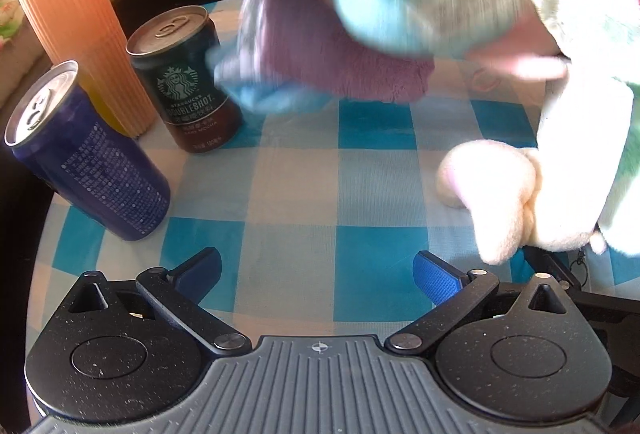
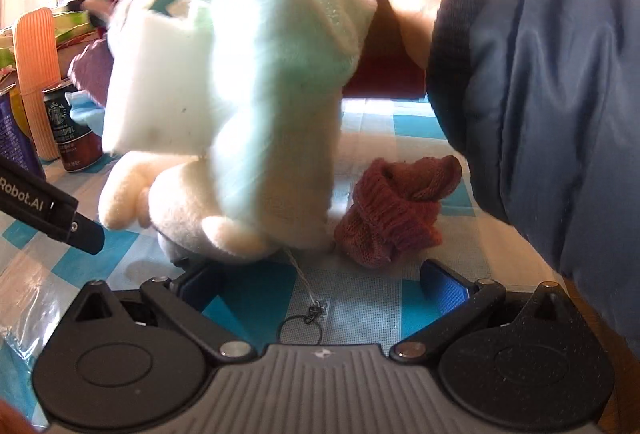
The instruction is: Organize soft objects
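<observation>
Here, the left gripper [image 1: 318,274] hangs with its blue-padded jaws spread wide over the blue-and-white checked tablecloth [image 1: 372,258], holding nothing. The right gripper [image 2: 324,284] is likewise spread, empty, just near of a cream and pale-green plush toy [image 2: 240,106] whose metal key ring [image 2: 300,330] lies between its jaws. A rolled dark-red knitted sock [image 2: 390,222] sits on the cloth touching the plush's right side. Far left stand a dark Starbucks coffee can [image 1: 186,82], a blue drink can [image 1: 88,158] and a ribbed orange plastic cup [image 1: 76,22]. A blurred purple fleece cloth [image 1: 320,50] lies far across the table. A bare hand in a blue padded sleeve [image 2: 540,114] reaches in from the right.
</observation>
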A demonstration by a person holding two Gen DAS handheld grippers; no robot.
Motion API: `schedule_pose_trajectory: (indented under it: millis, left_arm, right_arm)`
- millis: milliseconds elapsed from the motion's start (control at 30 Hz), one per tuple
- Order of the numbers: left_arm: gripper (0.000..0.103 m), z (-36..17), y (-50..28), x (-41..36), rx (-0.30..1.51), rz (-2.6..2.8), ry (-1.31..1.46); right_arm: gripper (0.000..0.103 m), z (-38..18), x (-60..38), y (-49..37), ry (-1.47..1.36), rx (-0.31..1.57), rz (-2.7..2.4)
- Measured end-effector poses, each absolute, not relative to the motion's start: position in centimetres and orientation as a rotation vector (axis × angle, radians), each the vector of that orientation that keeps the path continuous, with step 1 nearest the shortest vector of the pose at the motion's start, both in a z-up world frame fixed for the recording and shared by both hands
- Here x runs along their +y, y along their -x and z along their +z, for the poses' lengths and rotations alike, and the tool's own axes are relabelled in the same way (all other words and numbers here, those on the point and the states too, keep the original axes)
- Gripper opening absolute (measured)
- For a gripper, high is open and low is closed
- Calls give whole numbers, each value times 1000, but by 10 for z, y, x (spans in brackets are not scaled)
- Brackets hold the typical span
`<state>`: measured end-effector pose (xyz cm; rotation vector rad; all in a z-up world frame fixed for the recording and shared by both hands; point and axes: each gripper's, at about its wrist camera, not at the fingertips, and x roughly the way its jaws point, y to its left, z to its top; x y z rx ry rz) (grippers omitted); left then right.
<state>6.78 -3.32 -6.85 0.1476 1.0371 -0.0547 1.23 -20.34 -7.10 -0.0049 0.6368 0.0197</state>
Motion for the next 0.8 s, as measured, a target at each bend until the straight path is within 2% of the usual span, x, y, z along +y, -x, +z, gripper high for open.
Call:
schedule_pose_trajectory:
  millis: [800]
  left_arm:
    - [97,-71,-66,-34,1056,-41,-181]
  right_arm:
    - [85,-72,-201,-12,4,638,20]
